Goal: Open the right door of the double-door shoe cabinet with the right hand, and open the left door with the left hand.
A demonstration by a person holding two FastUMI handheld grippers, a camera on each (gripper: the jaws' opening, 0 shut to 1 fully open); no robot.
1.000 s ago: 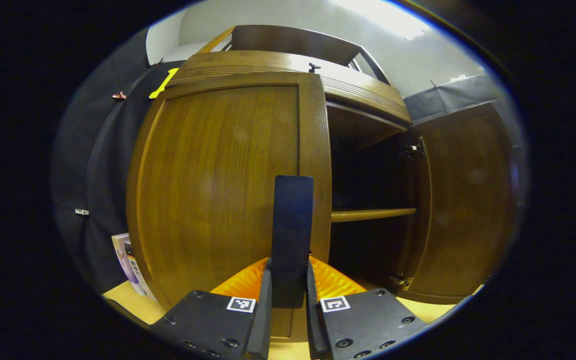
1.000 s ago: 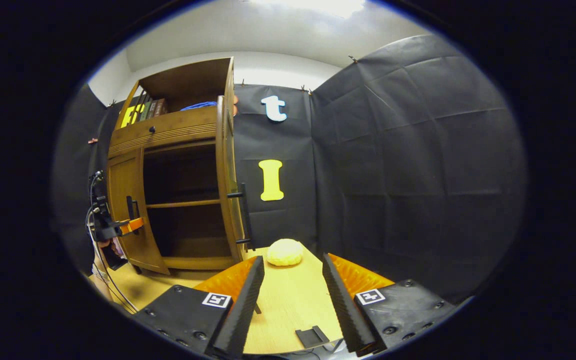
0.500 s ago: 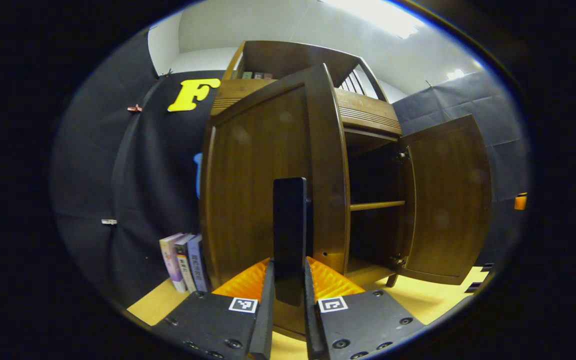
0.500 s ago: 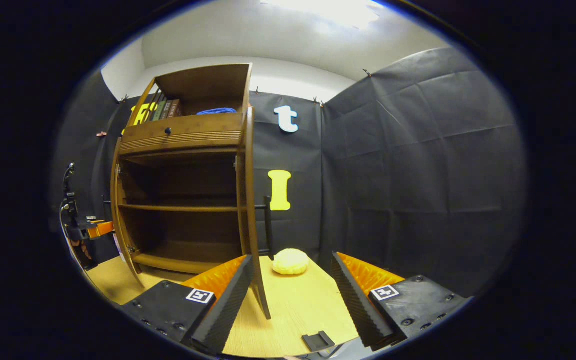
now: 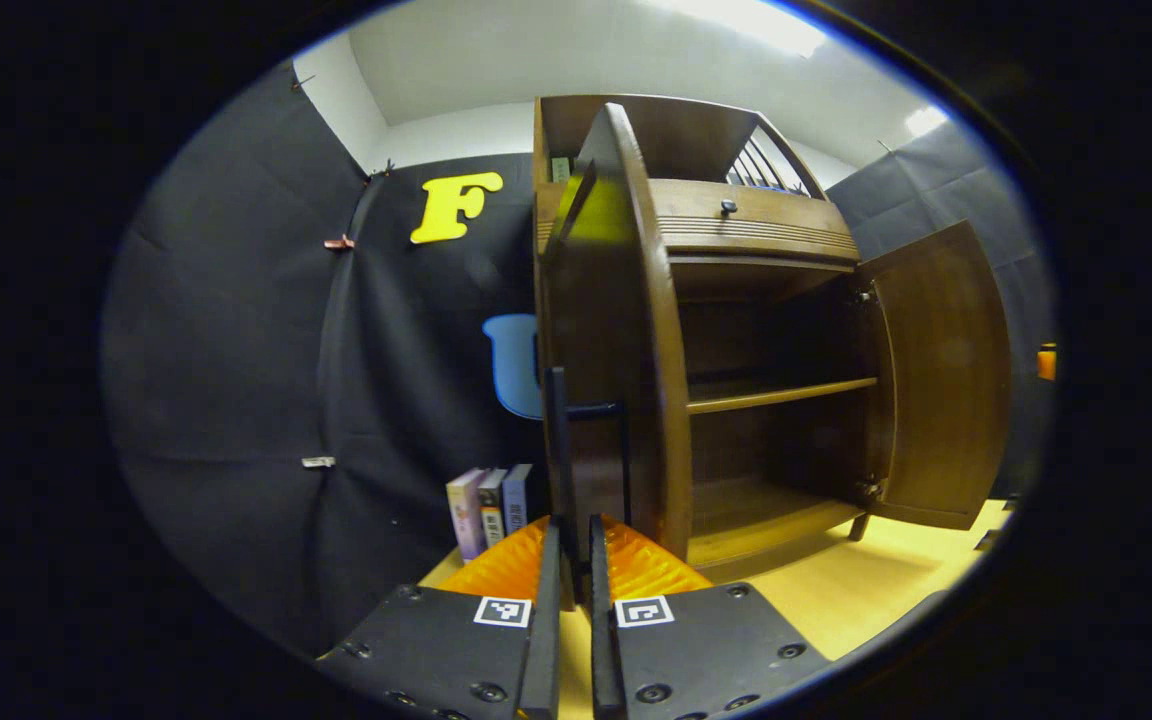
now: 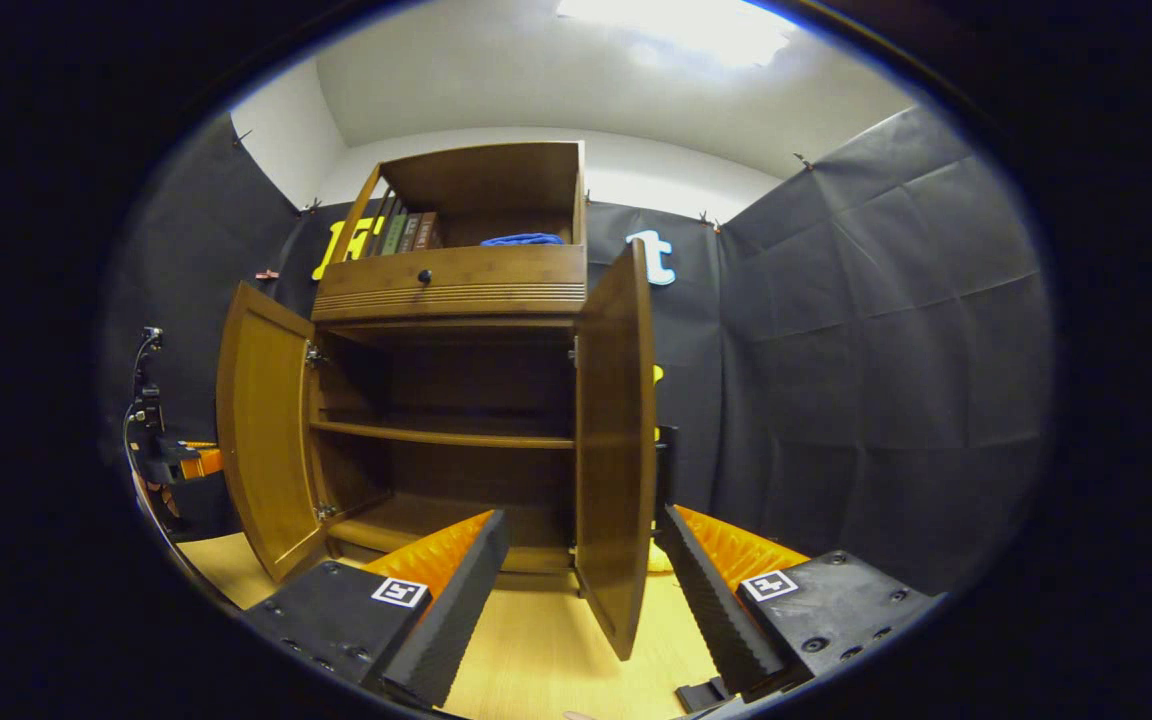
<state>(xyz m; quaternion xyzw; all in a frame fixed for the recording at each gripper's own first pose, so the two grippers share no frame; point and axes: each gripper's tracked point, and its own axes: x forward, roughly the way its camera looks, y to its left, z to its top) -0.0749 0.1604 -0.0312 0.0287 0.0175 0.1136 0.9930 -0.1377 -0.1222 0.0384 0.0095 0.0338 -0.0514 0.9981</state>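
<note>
2 doors swung wide, left gripper (image 5: 571,560) fingers pinching left door handle (image 5: 560,450), right gripper (image 6: 576,570) fingers wide.

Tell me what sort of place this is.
Likely a staged recording booth, not a real home: black cloth wall all around, a wooden shoe cabinet on a pale table, and books beside it.

Your shoe cabinet (image 6: 451,300) is a dark brown wooden piece standing upright on the yellow floor, with a knobbed drawer front across the top of a double-door compartment split by one horizontal shelf. You can see its left door (image 6: 261,430) swung wide open on its hinges, its black bar handle (image 5: 558,440) upright along the free edge. Its right door (image 6: 618,440) also stands open, swung outward with its edge facing you.
</note>
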